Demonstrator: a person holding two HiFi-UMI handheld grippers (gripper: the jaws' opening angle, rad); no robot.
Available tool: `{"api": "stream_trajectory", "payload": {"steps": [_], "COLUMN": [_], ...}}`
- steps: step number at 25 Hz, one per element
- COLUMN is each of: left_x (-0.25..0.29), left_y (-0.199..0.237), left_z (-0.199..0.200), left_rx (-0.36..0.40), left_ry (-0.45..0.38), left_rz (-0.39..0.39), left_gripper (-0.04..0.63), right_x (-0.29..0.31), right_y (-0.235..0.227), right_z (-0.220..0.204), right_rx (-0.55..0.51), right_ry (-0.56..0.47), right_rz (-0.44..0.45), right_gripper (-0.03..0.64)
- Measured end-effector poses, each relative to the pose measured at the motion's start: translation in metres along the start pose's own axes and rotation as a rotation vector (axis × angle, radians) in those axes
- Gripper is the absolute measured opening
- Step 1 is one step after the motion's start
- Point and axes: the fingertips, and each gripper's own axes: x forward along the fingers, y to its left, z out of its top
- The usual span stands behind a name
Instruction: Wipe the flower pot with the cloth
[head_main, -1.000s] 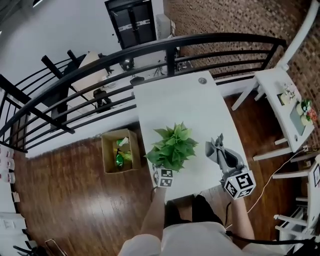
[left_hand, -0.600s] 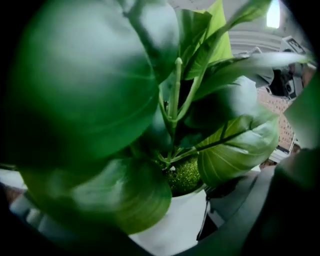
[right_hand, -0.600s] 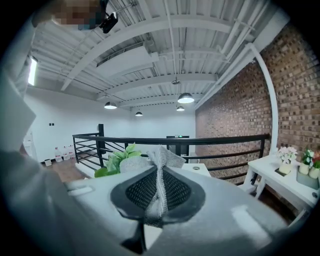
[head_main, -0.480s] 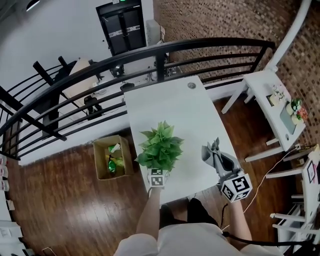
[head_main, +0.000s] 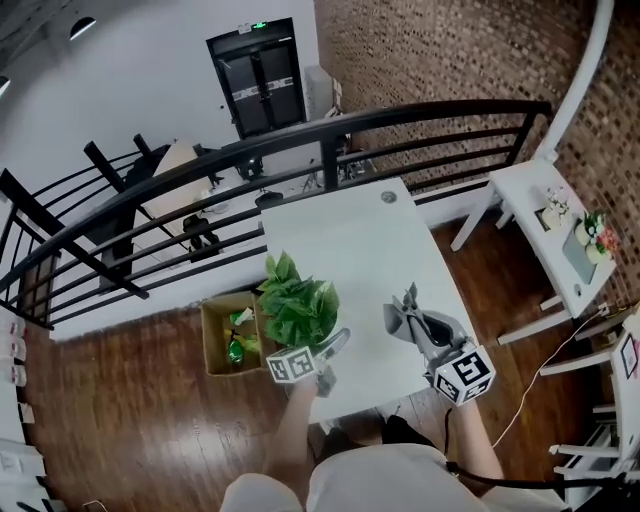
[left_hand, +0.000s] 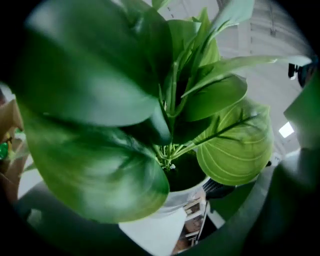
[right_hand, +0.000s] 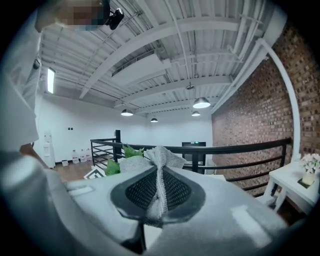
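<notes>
The flower pot holds a leafy green plant (head_main: 298, 308), and its leaves hide the pot in the head view. My left gripper (head_main: 318, 348) has just been closing its jaws on the white flower pot (left_hand: 177, 200) and holds it tilted above the table's near left edge. Broad leaves (left_hand: 100, 100) fill the left gripper view. To the right, my right gripper (head_main: 425, 335) is shut on a grey cloth (head_main: 405, 315). A fold of the cloth (right_hand: 160, 165) is pinched between the pads and sticks up past the right gripper (right_hand: 159, 192).
The white table (head_main: 350, 240) runs away from me to a black railing (head_main: 330, 130). A cardboard box (head_main: 228, 335) sits on the wooden floor to the left. A white side table (head_main: 545, 200) with small flowers stands at the right.
The plant has risen off the table, shifted left and tipped over as the left gripper rolled. The right gripper and cloth came up a little.
</notes>
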Motion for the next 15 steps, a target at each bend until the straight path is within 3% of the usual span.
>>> {"api": "stream_trajectory", "payload": {"steps": [5, 9, 12, 15], "left_x": [-0.021, -0.038, -0.057, -0.062], "left_y": [-0.086, -0.148, -0.180, -0.198], "left_z": [0.033, 0.059, 0.072, 0.072], "left_rx": [-0.107, -0.181, -0.154, -0.120], "left_ry": [-0.011, -0.054, -0.059, -0.052], "left_rz": [-0.256, -0.396, -0.478, -0.510], "left_gripper": [0.540, 0.540, 0.541, 0.540], "right_x": [0.005, 0.011, 0.023, 0.039], "right_y": [0.031, 0.076, 0.119, 0.128], "right_z": [0.043, 0.073, 0.082, 0.085], "right_rx": [-0.001, -0.146, -0.321, -0.331], "right_ry": [-0.166, -0.263, -0.259, -0.235], "right_rz": [0.208, 0.389, 0.508, 0.548], "right_gripper": [0.012, 0.012, 0.012, 0.012]}}
